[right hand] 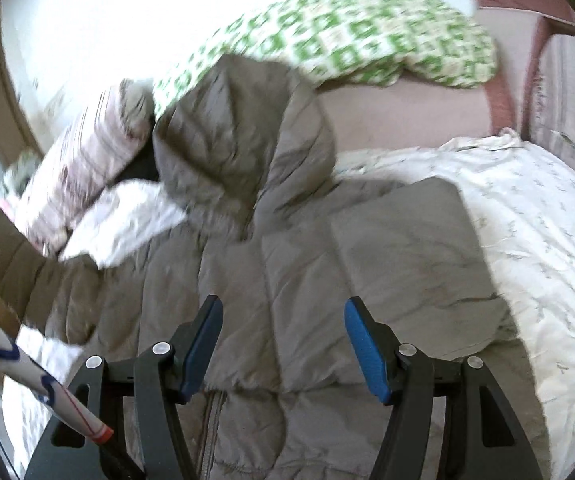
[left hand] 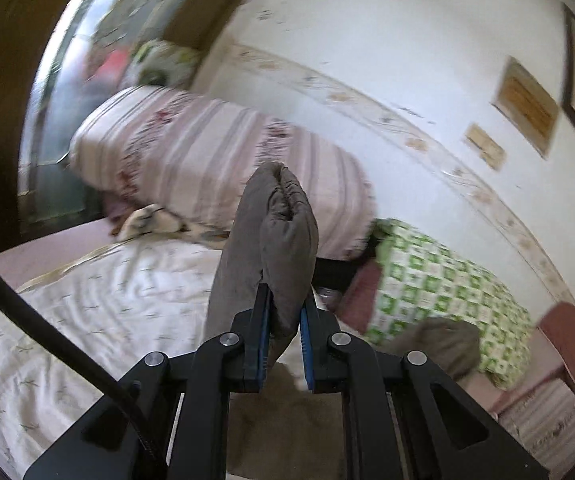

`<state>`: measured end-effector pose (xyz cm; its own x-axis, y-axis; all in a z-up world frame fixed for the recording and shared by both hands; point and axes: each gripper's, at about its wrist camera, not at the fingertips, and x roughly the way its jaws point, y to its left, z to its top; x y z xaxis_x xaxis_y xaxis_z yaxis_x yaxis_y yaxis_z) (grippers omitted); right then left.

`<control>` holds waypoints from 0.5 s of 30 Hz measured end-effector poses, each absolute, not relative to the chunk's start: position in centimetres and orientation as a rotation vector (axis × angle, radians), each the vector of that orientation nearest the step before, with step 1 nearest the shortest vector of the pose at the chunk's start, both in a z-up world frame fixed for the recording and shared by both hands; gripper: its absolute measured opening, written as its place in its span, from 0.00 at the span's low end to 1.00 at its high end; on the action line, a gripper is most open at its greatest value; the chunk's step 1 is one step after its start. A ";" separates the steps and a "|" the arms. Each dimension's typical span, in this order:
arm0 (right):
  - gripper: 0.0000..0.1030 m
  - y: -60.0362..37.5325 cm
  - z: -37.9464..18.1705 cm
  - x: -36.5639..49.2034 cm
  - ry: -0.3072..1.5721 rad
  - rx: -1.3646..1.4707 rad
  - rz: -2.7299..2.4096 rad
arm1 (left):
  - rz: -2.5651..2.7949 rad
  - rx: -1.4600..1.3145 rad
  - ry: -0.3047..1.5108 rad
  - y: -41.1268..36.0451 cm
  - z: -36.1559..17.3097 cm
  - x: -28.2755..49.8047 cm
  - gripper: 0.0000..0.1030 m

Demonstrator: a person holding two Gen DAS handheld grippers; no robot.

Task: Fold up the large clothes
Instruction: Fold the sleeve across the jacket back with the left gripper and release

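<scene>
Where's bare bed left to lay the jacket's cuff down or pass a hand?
Free: the white bedspread right of the grey jacket, and the pink sheet between its hood and the green checked quilt. Crowded: the striped quilt and clutter at the jacket's left. The left gripper holds the cuff.

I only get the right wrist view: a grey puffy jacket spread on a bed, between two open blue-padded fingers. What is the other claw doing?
Observer: The left claw is shut on a gathered cuff of the grey jacket, held up above the bed.
Operator: Is the cuff flat?
Observer: No, it stands bunched above the pads, elastic edge puckered.
Operator: Anything behind it?
Observer: A pink striped quilt roll by the wall.
Operator: And my right claw?
Observer: It never appears in the left wrist view.
</scene>
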<state>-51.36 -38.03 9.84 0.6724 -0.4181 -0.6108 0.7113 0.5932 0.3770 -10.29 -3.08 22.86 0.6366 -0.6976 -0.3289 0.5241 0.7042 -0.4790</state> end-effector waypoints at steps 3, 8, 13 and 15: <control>0.66 -38.6 10.6 -52.9 0.455 0.666 -0.715 | -0.767 -0.344 0.500 -4.6 24.2 -12.4 0.12; 0.66 -39.4 11.1 -54.7 0.428 0.676 -0.740 | -0.842 -0.327 0.483 -6.5 26.0 -15.6 0.12; 0.66 -39.8 11.5 -56.0 0.404 0.689 -0.742 | -0.903 -0.294 0.487 -9.4 26.6 -18.5 0.12; 0.66 -39.9 11.6 -56.4 0.395 0.692 -0.747 | -0.936 -0.272 0.499 -10.9 26.5 -19.9 0.12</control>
<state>-56.44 -39.89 11.56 0.6772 -0.4834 -0.5547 0.7306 0.5310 0.4291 -19.95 -10.85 26.53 0.4915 -0.8213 -0.2897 0.6984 0.5705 -0.4322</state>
